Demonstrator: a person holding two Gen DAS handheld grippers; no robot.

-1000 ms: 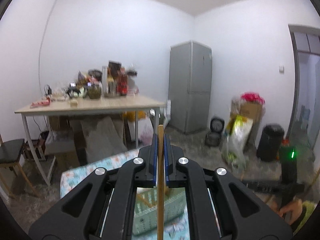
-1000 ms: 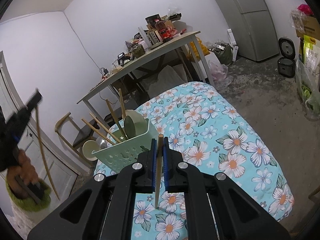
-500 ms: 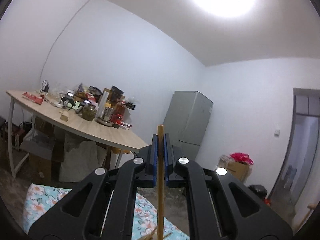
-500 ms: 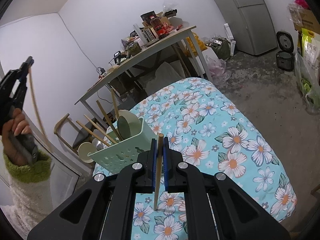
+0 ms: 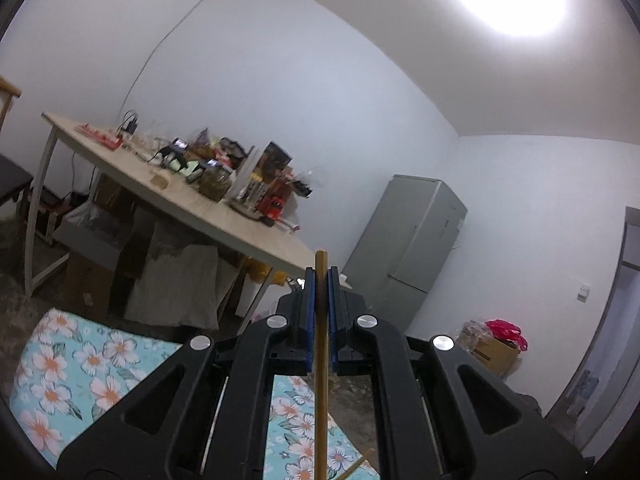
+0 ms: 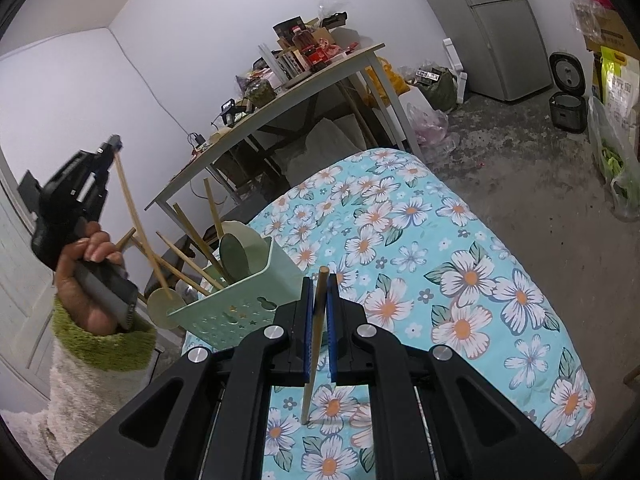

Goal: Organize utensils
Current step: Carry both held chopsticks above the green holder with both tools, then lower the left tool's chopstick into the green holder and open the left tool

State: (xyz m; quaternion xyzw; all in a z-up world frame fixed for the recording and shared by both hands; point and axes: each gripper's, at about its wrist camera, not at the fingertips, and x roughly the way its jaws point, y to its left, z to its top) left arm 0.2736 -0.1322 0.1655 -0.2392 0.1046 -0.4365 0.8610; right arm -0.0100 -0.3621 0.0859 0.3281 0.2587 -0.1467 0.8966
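White walls all round, rough grey floor, a grey fridge [image 6: 508, 32] in the far corner, a cluttered wooden table [image 6: 320, 80] against the wall. Nearer, a bed under a turquoise floral sheet [image 6: 460, 240] serving as the work surface.

Writing: green print on a yellow-green bag [image 6: 616, 80] at the right edge of the right wrist view, too small to read; a label on a cardboard box [image 6: 608, 32] above it, also unreadable. Red labels on bottles on the table, illegible.

Pale green perforated basket [image 6: 240, 308] at the sheet's near left corner, holding several wooden chopsticks and ladle-like utensils that lean out to the left. A round cream spoon bowl [image 6: 162, 308] hanging just past the basket's left end.

Right gripper [image 6: 319, 316] pressed together on a wooden chopstick [image 6: 316, 344], pinched between the blue pads; top end poking just above the fingers, lower tip down near the sheet, just right of the basket.

Left gripper [image 5: 320, 312] likewise pinching a second chopstick [image 5: 321, 360] upright between blue pads, aimed at the table and fridge. Seen from the right wrist camera, raised well left of and above the basket, gripped by a hand [image 6: 90, 276] in a green-cuffed fleecy sleeve [image 6: 92, 368], stick slanting down toward the basket's left end.
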